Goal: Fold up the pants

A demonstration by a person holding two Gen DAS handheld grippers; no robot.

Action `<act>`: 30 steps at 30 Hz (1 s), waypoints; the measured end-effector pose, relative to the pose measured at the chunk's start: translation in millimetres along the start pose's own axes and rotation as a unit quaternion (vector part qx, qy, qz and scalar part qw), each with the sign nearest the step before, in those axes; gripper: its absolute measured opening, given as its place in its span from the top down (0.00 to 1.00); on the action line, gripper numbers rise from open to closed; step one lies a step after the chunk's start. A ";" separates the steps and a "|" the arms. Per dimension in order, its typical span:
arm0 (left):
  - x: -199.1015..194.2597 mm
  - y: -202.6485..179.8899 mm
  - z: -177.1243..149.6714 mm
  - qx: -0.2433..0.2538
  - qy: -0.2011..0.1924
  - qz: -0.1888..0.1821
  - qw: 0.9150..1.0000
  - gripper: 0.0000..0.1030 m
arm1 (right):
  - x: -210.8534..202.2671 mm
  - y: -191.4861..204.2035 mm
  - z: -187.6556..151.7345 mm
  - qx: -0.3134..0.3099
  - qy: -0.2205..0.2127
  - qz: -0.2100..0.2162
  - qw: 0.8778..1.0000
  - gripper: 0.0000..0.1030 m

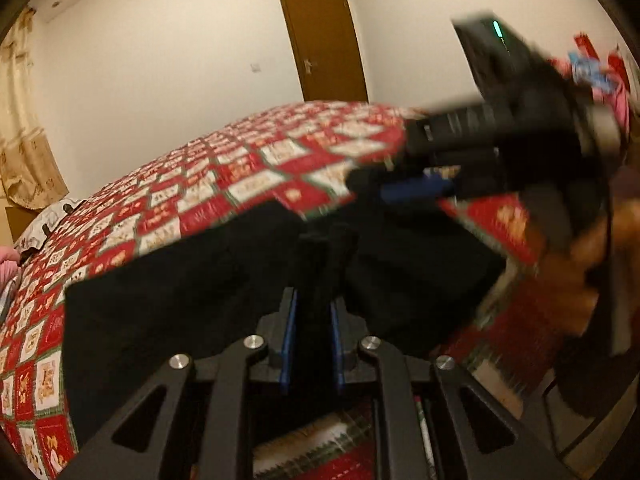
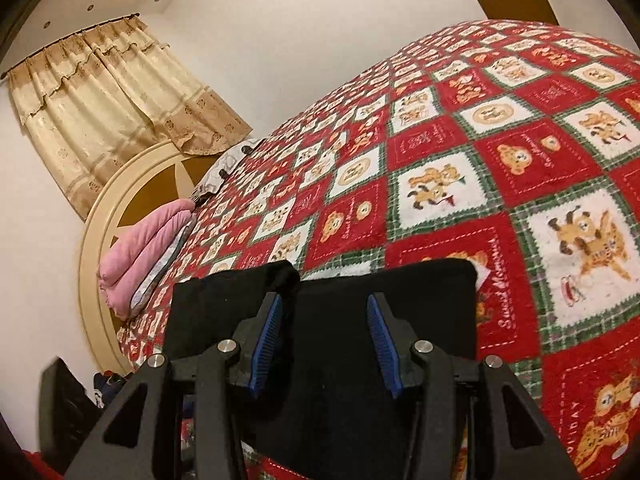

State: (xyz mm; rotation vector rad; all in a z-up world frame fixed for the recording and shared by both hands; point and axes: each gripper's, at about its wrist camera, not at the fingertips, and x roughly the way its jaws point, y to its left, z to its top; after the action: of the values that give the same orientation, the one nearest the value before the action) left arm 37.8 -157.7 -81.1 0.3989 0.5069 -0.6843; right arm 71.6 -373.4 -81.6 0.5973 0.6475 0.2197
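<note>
Pants [image 2: 328, 360] of soft black knit cloth, folded into a thick, roughly square pad, lie on the near part of the bed, just in front of both claws. Judging by the limp edges and matte nap, they should be light, floppy and not slippery, sagging wherever unsupported, so a pinch through all layers at a folded edge or corner would hold best. The left gripper [image 1: 314, 280] has its blue ribbed pads nearly together, clamped on a raised ridge of the black cloth. The right gripper [image 2: 325, 312] stands half open over the pants, nothing pinched between its pads. Beneath is a fleecy quilt [image 2: 500, 160] in red and white squares with bear prints and green plaid borders. At far left rest a folded pink blanket [image 2: 136, 256], a cream round headboard [image 2: 100, 216] and beige curtains [image 2: 100, 100].
</note>
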 end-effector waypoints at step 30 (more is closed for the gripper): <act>17.7 -23.8 7.4 0.070 0.037 0.070 0.994 0.69 | 42.1 16.0 -25.3 0.003 0.113 0.098 0.989 0.76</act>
State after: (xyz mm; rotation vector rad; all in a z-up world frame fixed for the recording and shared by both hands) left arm 35.5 -187.1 -89.4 0.5874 0.4983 -0.5715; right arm 88.6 -333.4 -109.6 0.6476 0.8090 0.4752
